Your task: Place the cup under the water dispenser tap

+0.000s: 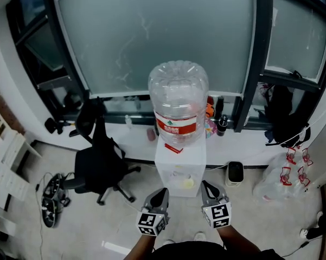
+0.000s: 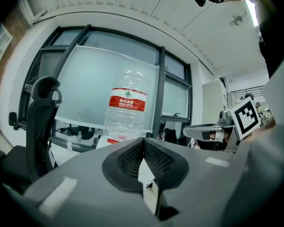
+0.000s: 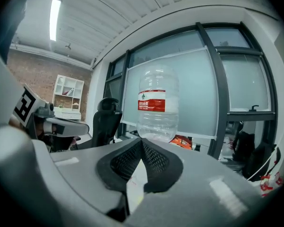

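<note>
1. My left gripper (image 1: 161, 192) is clenched on nothing; its pads meet at the tips.
2. My right gripper (image 1: 205, 184) is clenched and empty too.
3. The water dispenser (image 1: 180, 164) stands just ahead of both grippers, with its bottle (image 1: 178, 99) rising above them.
4. I cannot make out a cup for certain. A small pale-yellow thing (image 1: 187, 183) sits at the dispenser's front, between and just beyond my 2 grippers, and may be it.
5. I judge such a cup to be light, thin-walled and easy to crush or tip. I would open 1 gripper, take the cup across its mid-wall and squeeze gently.
</note>
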{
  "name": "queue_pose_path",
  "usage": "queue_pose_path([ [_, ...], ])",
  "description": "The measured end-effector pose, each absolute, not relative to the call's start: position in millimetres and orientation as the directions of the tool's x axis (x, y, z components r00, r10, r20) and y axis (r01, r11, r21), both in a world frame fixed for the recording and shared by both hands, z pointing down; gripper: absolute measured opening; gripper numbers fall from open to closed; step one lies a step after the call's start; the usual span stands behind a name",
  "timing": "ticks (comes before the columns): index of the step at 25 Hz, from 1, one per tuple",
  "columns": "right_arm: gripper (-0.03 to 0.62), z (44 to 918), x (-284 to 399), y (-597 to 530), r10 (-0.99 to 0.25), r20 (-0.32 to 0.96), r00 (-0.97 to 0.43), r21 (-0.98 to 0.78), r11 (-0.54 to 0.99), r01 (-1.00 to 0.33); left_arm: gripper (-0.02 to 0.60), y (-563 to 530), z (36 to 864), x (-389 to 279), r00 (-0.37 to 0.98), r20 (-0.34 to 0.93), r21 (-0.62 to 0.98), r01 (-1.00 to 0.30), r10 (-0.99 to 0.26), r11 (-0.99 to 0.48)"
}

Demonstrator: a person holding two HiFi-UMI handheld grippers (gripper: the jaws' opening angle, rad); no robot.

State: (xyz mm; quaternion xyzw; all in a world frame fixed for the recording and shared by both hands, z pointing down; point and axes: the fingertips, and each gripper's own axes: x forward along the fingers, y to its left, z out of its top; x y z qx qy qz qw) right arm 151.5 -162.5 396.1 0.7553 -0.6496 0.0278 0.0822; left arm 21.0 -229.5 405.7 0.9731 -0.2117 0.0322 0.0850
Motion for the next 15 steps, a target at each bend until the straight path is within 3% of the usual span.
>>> queue_pose_path([
  [15, 0.002, 398.1, 157.1, -168.6, -0.98, 0.142, 0.142, 0.064, -0.134, -0.989, 0.014, -229.1, 410.0, 24.2, 0.911, 0.115, 0.147, -0.41, -0.396, -0.9],
])
